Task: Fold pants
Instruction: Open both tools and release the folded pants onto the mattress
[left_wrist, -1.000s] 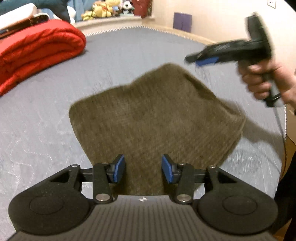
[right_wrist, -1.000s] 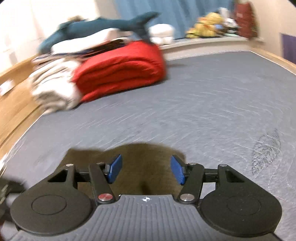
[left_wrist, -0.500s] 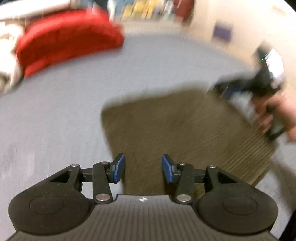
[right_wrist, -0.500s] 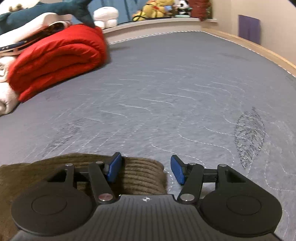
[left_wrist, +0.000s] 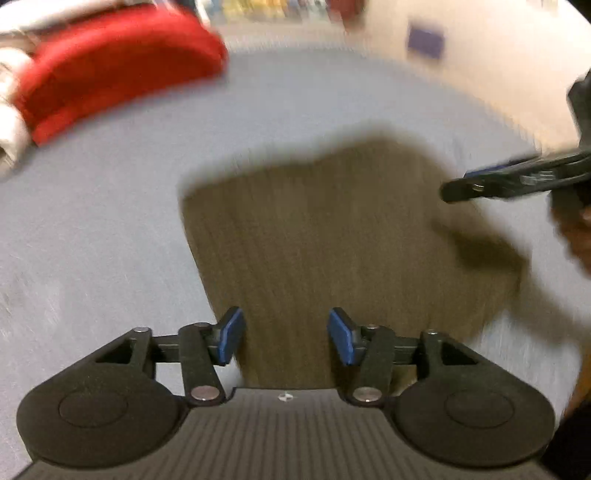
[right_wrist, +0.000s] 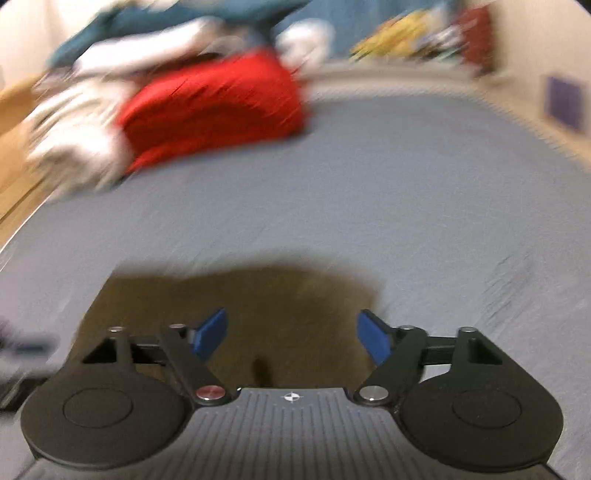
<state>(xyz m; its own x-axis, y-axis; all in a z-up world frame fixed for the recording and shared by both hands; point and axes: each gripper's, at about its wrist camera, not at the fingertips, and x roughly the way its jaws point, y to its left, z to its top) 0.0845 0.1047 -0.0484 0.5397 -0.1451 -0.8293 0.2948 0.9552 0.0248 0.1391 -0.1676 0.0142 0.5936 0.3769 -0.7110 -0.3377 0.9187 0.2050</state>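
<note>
The brown ribbed pants (left_wrist: 332, 236) lie folded into a compact, roughly square bundle on the grey bed. My left gripper (left_wrist: 286, 336) is open and empty, hovering over the bundle's near edge. My right gripper (right_wrist: 291, 336) is open and empty above another side of the pants (right_wrist: 258, 302). In the left wrist view the right gripper (left_wrist: 491, 181) shows side-on at the far right, held in a hand above the bundle's right edge. Both views are motion-blurred.
A rolled red blanket (left_wrist: 110, 70) with white bedding (right_wrist: 74, 140) lies at the far left of the grey mattress (left_wrist: 92, 240). Plush toys (right_wrist: 402, 37) sit on a shelf behind. A cream wall (left_wrist: 480, 66) borders the bed's right side.
Both grippers have shifted while staying open. The right gripper swung left, so the pants fill more of its lower view. The left view swung so the pants sit further right.
</note>
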